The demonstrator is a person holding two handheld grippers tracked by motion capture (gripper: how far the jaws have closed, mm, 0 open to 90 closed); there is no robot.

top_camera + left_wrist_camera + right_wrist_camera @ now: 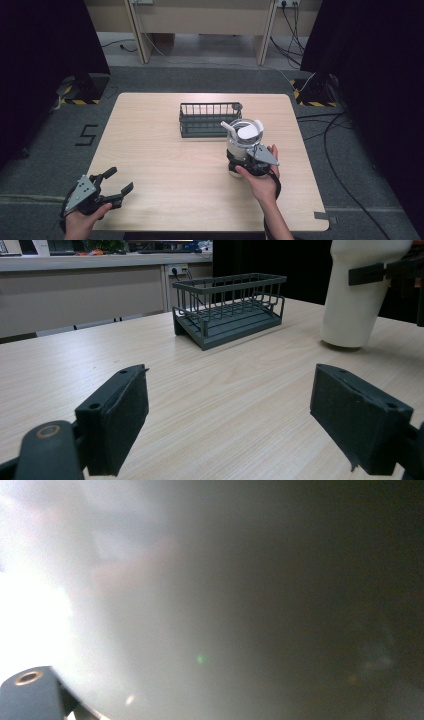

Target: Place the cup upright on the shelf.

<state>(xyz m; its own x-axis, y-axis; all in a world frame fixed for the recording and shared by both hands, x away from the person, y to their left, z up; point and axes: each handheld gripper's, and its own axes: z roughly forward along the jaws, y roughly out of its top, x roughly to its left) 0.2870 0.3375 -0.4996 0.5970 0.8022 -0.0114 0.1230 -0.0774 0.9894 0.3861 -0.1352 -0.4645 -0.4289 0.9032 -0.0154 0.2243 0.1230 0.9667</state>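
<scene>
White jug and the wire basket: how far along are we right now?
Done: the right gripper has closed on the white jug, which looks slightly tilted but still touches the table near the basket. In hand: that grasp. Left, probably: lifting it toward the dark wire basket, which sits with nothing in it. The left gripper waits open at the near left corner.

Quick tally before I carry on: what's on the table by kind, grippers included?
White jug, clamped by the right gripper: 1
Dark wire basket: 1
Grippers: 2, left gripper open, right gripper shut on the jug
Total: 4
</scene>
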